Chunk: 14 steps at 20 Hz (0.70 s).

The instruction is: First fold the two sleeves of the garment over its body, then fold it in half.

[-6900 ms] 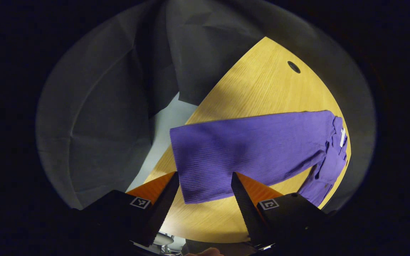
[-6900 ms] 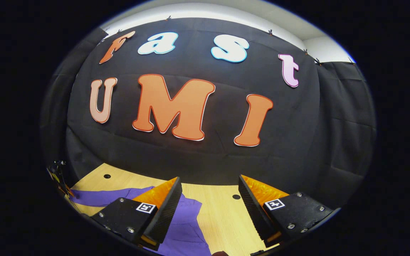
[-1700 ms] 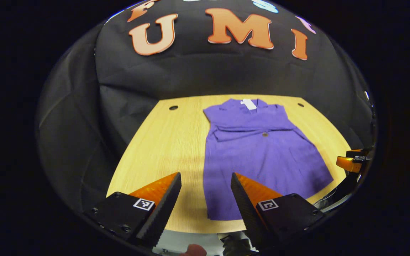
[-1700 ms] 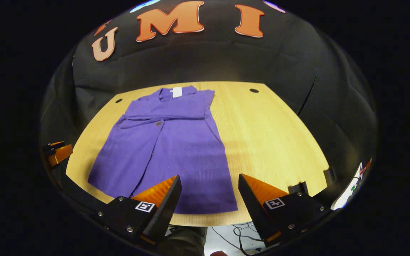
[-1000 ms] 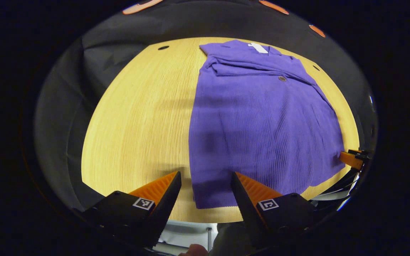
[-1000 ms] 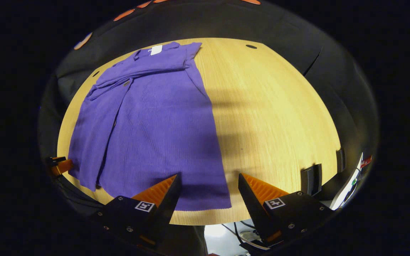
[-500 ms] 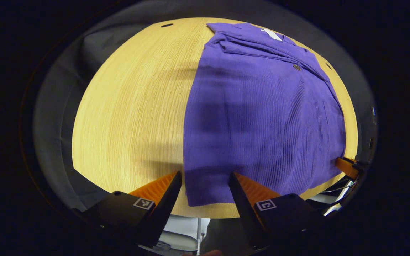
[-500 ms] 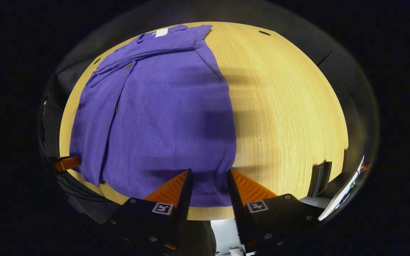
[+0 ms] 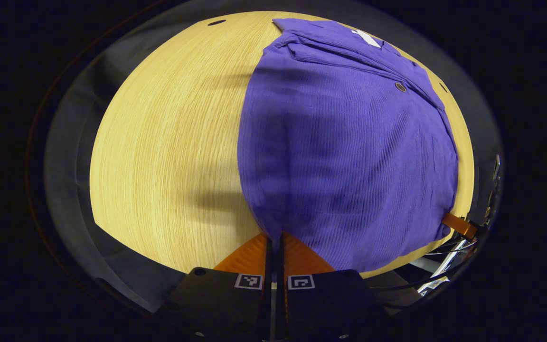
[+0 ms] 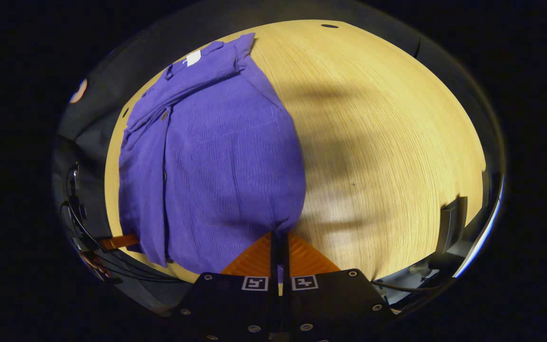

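A purple ribbed garment (image 9: 344, 142) lies on the wooden table (image 9: 169, 142), its sleeves folded across the chest below the collar at the far end. My left gripper (image 9: 273, 237) is shut on the near left corner of its hem, and the cloth bulges up from the pinch. In the right gripper view the same garment (image 10: 221, 156) runs away from me, and my right gripper (image 10: 279, 236) is shut on the near right corner of the hem. The other gripper shows as a small piece at the right edge (image 9: 458, 224) and at the left edge (image 10: 117, 241).
The table (image 10: 387, 133) has small round holes near its far edge (image 9: 216, 22) (image 10: 329, 26). A dark clamp (image 10: 450, 223) sits on the table's right edge. Cables (image 10: 83, 223) hang near the front left. Black cloth surrounds the table.
Both grippers came down to the near hem and went from open to shut on its corners. The hem has lifted and bunched at each pinch.
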### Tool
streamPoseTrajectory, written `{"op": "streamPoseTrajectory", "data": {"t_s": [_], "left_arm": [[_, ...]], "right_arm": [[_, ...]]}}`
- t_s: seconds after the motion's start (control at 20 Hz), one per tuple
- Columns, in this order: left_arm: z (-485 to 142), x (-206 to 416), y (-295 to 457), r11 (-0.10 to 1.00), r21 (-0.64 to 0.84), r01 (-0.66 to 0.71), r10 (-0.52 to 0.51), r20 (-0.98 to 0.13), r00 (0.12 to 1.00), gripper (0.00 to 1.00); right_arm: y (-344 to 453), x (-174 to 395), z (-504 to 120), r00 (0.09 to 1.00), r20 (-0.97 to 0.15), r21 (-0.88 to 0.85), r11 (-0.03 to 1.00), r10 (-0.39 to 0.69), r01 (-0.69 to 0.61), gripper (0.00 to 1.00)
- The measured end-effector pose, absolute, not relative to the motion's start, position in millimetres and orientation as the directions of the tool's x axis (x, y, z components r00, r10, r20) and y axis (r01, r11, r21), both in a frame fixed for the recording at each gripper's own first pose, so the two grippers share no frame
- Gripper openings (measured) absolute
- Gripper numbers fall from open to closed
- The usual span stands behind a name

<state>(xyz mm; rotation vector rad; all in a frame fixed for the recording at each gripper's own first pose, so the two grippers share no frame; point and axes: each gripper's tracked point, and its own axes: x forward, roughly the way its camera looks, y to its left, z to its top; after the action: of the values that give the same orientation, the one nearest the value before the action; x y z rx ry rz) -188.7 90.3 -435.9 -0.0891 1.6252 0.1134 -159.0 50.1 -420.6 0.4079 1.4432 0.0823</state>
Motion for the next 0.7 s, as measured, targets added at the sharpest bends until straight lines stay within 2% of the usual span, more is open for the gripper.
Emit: {"op": "streamPoseTrajectory", "data": {"t_s": [0.3,0.7], "left_arm": [[-391.6,-161.6,83.9,0.994,-0.02,-0.104,-0.018,-1.0,0.022,0.05],[-347.9,-107.0,61.4,0.993,-0.089,-0.074,-0.081,-0.99,0.112,0.05]], "right_arm": [[47.5,-126.7,-374.2,0.219,-0.904,0.409,0.892,0.367,0.19,0.03],[66.3,-56.2,-309.6,0.328,-0.826,0.513,0.852,0.458,0.103,0.03]]}}
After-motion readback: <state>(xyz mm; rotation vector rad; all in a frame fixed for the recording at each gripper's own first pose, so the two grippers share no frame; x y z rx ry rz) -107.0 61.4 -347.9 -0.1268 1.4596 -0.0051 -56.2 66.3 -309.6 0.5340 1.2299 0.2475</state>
